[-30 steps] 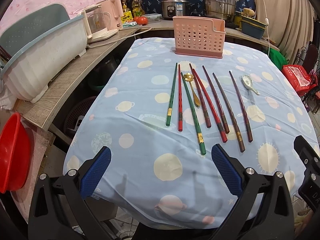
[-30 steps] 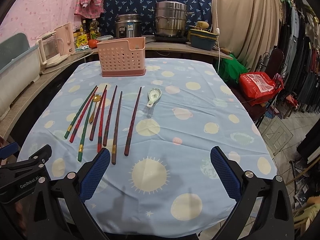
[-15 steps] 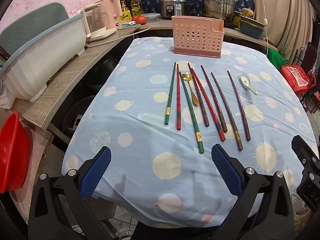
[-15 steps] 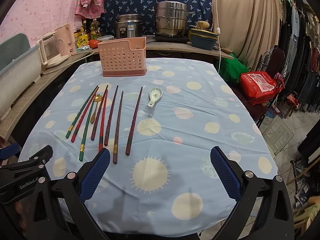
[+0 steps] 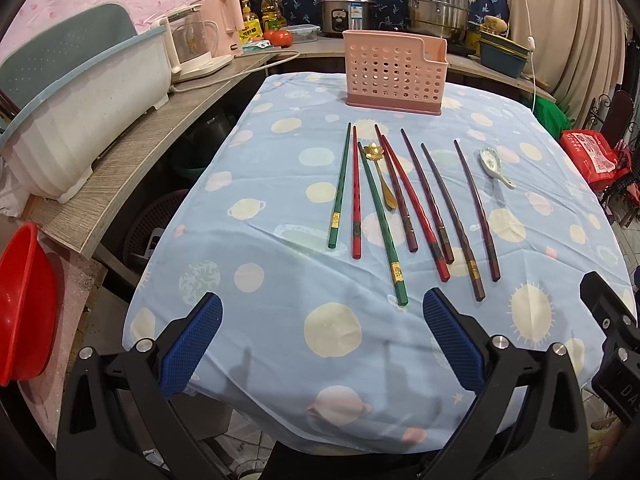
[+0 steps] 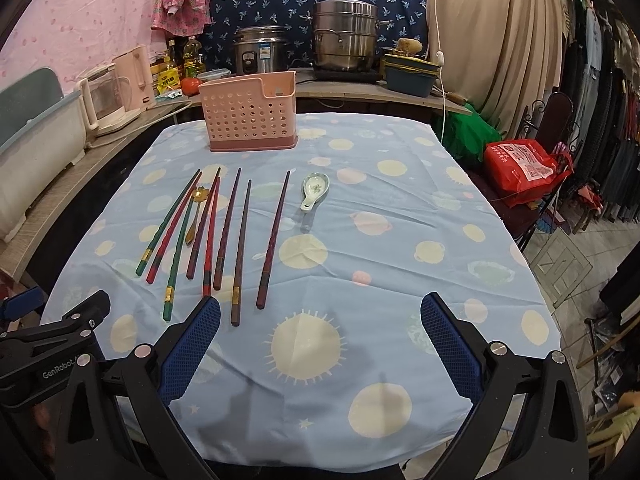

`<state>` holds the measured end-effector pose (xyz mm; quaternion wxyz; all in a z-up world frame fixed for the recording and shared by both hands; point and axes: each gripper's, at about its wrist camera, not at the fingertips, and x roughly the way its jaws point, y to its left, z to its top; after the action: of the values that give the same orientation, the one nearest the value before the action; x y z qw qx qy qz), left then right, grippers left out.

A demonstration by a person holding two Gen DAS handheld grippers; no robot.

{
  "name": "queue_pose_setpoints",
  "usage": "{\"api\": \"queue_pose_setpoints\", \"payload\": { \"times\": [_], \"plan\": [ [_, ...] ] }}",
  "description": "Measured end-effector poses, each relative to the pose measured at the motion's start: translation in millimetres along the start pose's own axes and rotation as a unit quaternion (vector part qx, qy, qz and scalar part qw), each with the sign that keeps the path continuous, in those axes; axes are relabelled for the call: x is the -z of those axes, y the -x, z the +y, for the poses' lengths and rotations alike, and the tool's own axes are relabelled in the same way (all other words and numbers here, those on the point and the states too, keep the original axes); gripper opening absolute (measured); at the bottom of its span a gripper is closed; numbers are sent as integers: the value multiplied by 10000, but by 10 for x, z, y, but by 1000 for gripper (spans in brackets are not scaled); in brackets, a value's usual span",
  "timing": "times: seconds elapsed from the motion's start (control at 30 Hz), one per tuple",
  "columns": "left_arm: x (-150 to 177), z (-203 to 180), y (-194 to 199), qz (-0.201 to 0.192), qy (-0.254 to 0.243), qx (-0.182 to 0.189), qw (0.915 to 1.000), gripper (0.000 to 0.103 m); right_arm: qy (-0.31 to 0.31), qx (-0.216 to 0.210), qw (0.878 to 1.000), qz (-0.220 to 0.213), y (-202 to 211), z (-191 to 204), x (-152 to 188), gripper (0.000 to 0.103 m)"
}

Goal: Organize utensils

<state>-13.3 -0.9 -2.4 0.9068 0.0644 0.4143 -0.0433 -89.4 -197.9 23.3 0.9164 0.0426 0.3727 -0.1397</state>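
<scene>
Eight chopsticks (image 5: 404, 196) were laid close together on the worktop (image 6: 400, 240) before the pink caddy (image 5: 394, 72). Left gripper (image 5: 322, 340) and right gripper (image 6: 320, 344) were held wide apart, empty. Neighbouring sticks would likely be snagged or scattered.

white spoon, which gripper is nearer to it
Right. The white spoon lies ahead of the right gripper, just left of its centre line. From the left gripper it is far off to the right, beyond the chopsticks.

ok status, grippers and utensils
Left gripper open, right gripper open, both empty. Chopsticks and spoons on cloth, holder empty. Nothing blocking.
</scene>
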Motion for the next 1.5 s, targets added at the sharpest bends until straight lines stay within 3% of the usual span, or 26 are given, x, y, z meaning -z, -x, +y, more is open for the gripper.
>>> {"api": "queue_pose_setpoints", "payload": {
  "times": [1.1,1.5],
  "plan": [
    [35,-65,0,77,60,43,9999,96,0,0,10000,12,-34,25,-8,96],
    [-82,246,-420,382,444,23,9983,96,-96,47,9994,331,-419,-40,-14,96]
  ]
}}
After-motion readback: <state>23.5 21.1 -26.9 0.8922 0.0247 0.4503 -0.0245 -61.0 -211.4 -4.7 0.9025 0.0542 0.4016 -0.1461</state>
